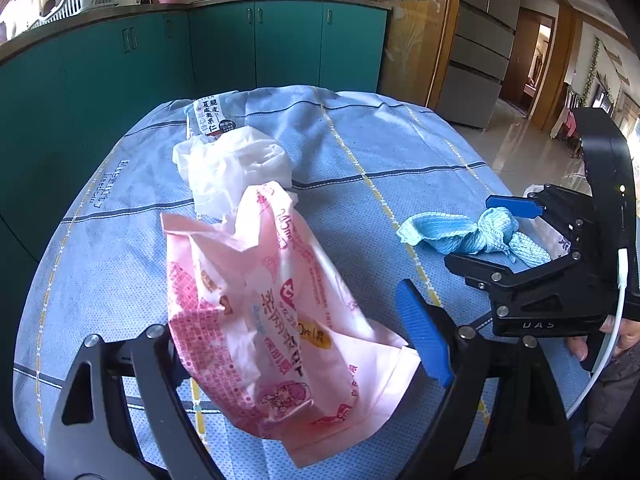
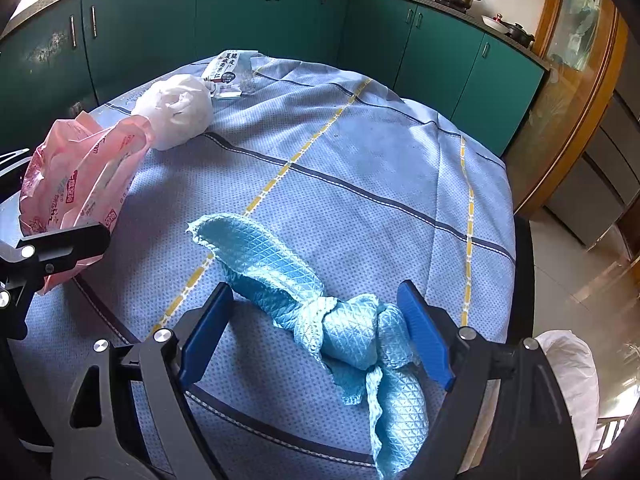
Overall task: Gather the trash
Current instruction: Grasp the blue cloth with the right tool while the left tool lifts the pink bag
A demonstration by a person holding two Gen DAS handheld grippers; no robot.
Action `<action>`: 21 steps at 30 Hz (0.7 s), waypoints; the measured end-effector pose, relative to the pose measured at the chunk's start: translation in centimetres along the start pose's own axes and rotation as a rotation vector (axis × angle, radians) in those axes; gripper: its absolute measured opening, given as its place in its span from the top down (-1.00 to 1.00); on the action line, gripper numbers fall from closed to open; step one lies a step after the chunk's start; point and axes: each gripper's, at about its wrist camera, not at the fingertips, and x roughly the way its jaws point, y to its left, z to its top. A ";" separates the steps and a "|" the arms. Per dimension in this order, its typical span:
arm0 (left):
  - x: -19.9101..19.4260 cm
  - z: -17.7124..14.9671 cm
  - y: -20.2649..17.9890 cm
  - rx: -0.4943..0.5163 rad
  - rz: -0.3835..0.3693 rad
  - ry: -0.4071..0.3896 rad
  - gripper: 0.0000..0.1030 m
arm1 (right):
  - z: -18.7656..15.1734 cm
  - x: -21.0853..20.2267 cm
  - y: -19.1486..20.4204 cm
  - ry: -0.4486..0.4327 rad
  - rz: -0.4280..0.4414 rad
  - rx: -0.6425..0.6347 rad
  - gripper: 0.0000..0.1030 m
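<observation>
Trash, four items, all on a round table under a blue checked tablecloth (image 2: 360, 168).

Item 1: pink printed plastic bag (image 1: 272, 312), crumpled and lying flat. It sits between the spread fingers of the left gripper (image 1: 296, 356); whether either pad touches it cannot be told, and the left pad is hidden behind the bag. Jaws released, nothing pinched.

Item 2: knotted light-blue waffle cloth (image 2: 352, 332), lying between the blue pads of the right gripper (image 2: 316, 336). The knot lies against the right pad (image 2: 424, 340); the left pad stands apart from it. Jaws wide, not clenched.

Item 3: white crumpled plastic bag (image 1: 236, 160), just beyond the far end of the pink bag, ahead of the left gripper.

Item 4: grey snack wrapper (image 1: 208, 116) with printed characters, at the far table edge, just behind the white bag.

Surroundings: green kitchen cabinets (image 1: 224, 44) beyond the table.
</observation>
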 end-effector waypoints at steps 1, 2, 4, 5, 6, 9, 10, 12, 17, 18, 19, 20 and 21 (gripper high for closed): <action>0.0 0.0 0.1 0.000 0.001 -0.001 -0.57 | 0.0 0.0 0.0 -0.001 -0.001 -0.001 -0.60; 0.1 -0.1 0.1 0.000 0.002 0.000 -0.55 | 0.0 0.0 0.1 -0.001 0.000 0.000 -0.60; 0.2 -0.2 0.2 0.001 0.003 0.003 -0.47 | -0.1 -0.1 0.2 -0.003 0.013 -0.005 -0.58; 0.2 -0.2 0.2 0.002 0.004 0.005 -0.43 | -0.1 -0.1 0.3 -0.005 0.016 -0.011 -0.51; 0.3 -0.3 0.2 0.002 0.006 0.008 -0.37 | -0.1 -0.2 0.5 -0.008 0.021 -0.019 -0.48; 0.3 -0.5 0.3 0.001 0.010 0.009 -0.33 | 0.0 -0.3 0.7 -0.011 0.022 -0.024 -0.41; 0.3 -0.6 0.3 0.001 0.011 0.009 -0.31 | -0.1 -0.3 0.6 -0.011 0.022 -0.023 -0.35; 0.3 -0.6 0.3 0.000 0.010 0.009 -0.29 | -0.1 -0.4 0.5 -0.014 0.021 -0.021 -0.25; 0.6 -1.0 0.2 0.006 -0.007 0.027 0.00 | -0.2 -0.5 0.4 -0.018 0.021 -0.017 -0.14; 0.6 -1.0 0.1 0.011 -0.008 0.032 0.03 | -0.2 -0.5 0.4 -0.018 0.020 -0.016 -0.13; 0.6 -1.1 0.0 0.012 -0.007 0.030 0.06 | -0.2 -0.5 0.3 -0.019 0.018 -0.015 -0.10; 0.5 -1.1 0.1 0.011 -0.008 0.029 0.08 | -0.2 -0.6 0.3 -0.020 0.017 -0.014 -0.07; 0.5 -1.1 0.1 0.009 -0.009 0.029 0.11 | -0.3 -0.6 0.2 -0.021 0.016 -0.012 -0.05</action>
